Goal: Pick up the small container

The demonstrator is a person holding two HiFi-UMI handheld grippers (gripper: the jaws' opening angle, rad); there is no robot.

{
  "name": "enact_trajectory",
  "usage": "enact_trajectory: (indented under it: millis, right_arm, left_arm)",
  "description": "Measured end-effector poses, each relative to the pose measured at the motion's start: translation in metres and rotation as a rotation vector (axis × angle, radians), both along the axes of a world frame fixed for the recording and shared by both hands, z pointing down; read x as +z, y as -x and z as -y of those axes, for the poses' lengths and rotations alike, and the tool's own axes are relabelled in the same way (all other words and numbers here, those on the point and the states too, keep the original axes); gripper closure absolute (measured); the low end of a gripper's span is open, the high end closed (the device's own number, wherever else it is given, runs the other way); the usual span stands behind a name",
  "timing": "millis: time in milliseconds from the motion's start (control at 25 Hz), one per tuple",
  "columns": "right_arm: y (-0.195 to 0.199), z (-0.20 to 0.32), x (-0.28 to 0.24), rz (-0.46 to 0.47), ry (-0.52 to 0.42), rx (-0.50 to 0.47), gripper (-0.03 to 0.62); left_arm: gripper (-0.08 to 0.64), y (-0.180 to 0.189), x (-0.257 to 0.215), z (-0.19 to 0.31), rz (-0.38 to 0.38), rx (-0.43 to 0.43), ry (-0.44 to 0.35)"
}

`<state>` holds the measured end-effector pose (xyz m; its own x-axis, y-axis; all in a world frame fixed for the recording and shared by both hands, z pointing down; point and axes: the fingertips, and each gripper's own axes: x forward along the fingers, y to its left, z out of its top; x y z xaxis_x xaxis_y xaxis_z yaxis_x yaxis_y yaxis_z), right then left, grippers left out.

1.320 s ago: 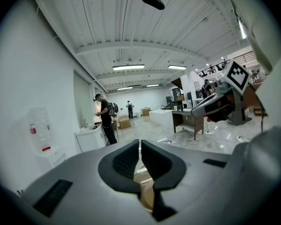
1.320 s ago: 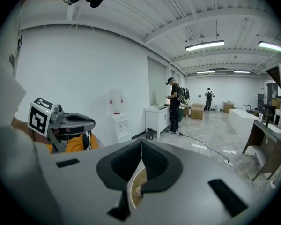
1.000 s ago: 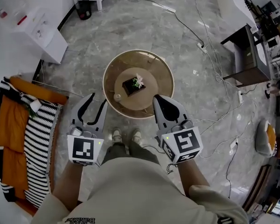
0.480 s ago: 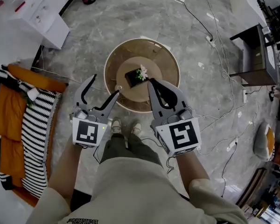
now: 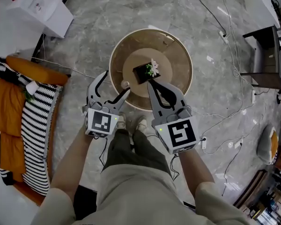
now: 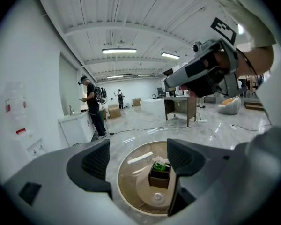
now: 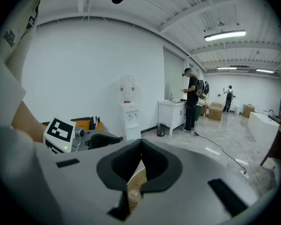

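Left jaws: we see the left gripper (image 5: 115, 82) spread wide, its jaws having just been opening. Nothing is gripped, and in the left gripper view only the desk top shows through the gap.
Right jaws: the right gripper (image 5: 150, 83) has its jaws pressed together and holds nothing. Its tip hangs over the near side of the desk.
Small container: the small container (image 5: 125, 84) stands upright on the near left part of the raised inner disc (image 5: 131, 93). It lies ahead of and below the left jaws, apart from both pads. In the right gripper view we glimpse the small container (image 7: 133, 196) through the slot under the closed jaws.
Planter: a dark planter box (image 5: 145, 72) with green and white sprigs sits on the same disc. It is near the container and just beyond the right gripper's tip.
Desk: the round desk (image 5: 119, 55) is low and tan, with a pale rim.
In the way: we find nothing between the left jaws and the container. The planter box is its nearest neighbour, and the right gripper lies close alongside.
Floor: the grey marble floor (image 5: 107, 18) has cables (image 5: 227, 46) trailing at the right. The person's shoes (image 5: 129, 123) are at the desk's near edge.
Around: a striped couch (image 5: 23, 121) with orange cushions lies at the left, with a water dispenser (image 5: 40, 6) beyond it. A dark side desk (image 5: 264, 50) stands at the right. A standing person (image 7: 193, 102) by a white counter (image 7: 171, 114) shows in the right gripper view.
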<state>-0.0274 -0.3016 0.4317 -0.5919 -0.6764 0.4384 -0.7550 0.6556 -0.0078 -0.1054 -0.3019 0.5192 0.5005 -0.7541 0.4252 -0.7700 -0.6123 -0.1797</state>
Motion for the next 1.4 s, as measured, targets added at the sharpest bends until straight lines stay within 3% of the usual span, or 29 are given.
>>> enact_trajectory:
  millis: [360, 560, 840, 1080, 1240, 1400]
  right_arm:
    - [0.004, -0.009, 0.116, -0.034, 0.136, -0.01, 0.595]
    - [0.01, -0.018, 0.185, -0.009, 0.244, -0.012, 0.595]
    - [0.015, -0.015, 0.261, 0.007, 0.311, -0.006, 0.597]
    - [0.013, -0.025, 0.313, 0.007, 0.372, 0.001, 0.595]
    - [0.007, -0.036, 0.337, 0.001, 0.408, 0.005, 0.597]
    - [0.0, -0.045, 0.357, -0.03, 0.448, 0.004, 0.595]
  left_arm:
    - [0.199, -0.017, 0.138, 0.007, 0.008, 0.068, 0.13]
    - [0.199, -0.023, 0.206, 0.011, 0.015, 0.088, 0.198]
    - [0.199, -0.035, 0.297, 0.012, 0.005, 0.139, 0.219]
    - [0.195, -0.036, 0.365, 0.008, -0.003, 0.099, 0.27]
    - [0.195, -0.04, 0.391, 0.008, -0.025, 0.072, 0.3]
    - [0.195, -0.045, 0.41, 0.013, 0.006, 0.054, 0.32]
